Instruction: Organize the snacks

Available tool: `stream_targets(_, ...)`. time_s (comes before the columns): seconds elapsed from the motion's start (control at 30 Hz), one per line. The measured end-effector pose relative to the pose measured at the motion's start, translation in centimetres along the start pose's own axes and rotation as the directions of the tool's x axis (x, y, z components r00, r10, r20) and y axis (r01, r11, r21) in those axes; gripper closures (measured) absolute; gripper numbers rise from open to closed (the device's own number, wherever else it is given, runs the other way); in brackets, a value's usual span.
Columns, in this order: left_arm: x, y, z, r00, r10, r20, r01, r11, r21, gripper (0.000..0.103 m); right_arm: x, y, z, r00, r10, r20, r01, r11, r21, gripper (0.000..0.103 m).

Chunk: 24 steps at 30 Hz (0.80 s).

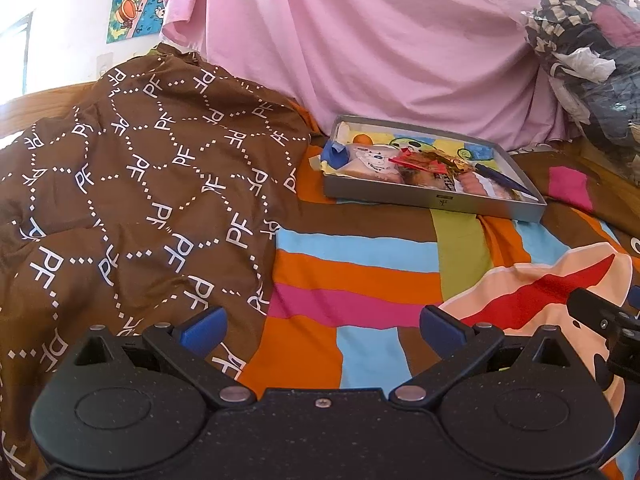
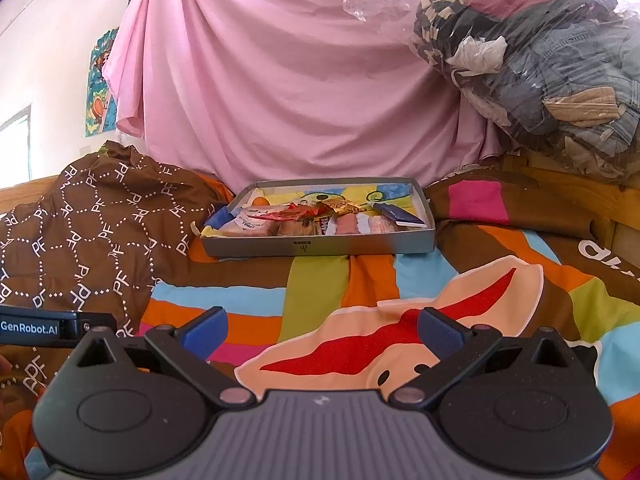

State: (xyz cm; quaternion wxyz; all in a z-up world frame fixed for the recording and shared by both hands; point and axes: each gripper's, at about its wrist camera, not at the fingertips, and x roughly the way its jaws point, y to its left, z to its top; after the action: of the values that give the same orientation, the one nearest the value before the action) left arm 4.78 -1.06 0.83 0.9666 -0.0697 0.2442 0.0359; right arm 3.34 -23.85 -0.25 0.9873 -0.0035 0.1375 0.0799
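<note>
- A pink sheet (image 2: 288, 92) hangs across the back.
- A bright cartoon poster (image 1: 134, 0) is on the white wall (image 1: 60, 20), left of the sheet.
- A striped bedspread (image 2: 320, 284) covers the bed; a brown "PF" quilt (image 1: 132, 184) is bunched at left.
- Bagged clothes (image 2: 540, 52) are piled at right.
- Daylight comes from a window (image 2: 14, 148) at left.

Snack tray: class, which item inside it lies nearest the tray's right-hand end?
The dark blue packet, flat and slanted against the right end of the grey tray. The pink, red and white snacks lie further left.
</note>
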Motion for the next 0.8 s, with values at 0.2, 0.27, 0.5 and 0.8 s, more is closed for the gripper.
stream_targets(0.2, 0.03, 0.00, -0.02, 1.000, 0.001, -0.005, -0.001, 1.000, 0.001, 0.001, 0.00, 0.00, 0.00, 1.000, 0.000, 0.001, 0.000, 1.000, 0.000, 0.000)
stream_targets(0.27, 0.05, -0.01, -0.07, 1.000, 0.000, -0.006, 0.000, 1.000, 0.003, 0.001, 0.00, 0.01, -0.01, 1.000, 0.000, 0.001, 0.000, 1.000, -0.001, 0.000)
stream_targets(0.5, 0.02, 0.00, -0.08, 1.000, 0.000, -0.006, 0.000, 1.000, 0.002, 0.001, 0.01, 0.05, -0.01, 1.000, -0.001, 0.001, 0.001, 1.000, 0.000, 0.000)
stream_targets(0.8, -0.02, -0.05, -0.09, 1.000, 0.000, -0.005, 0.000, 1.000, 0.002, 0.001, 0.02, 0.05, -0.03, 1.000, 0.000, 0.001, 0.000, 1.000, 0.000, 0.000)
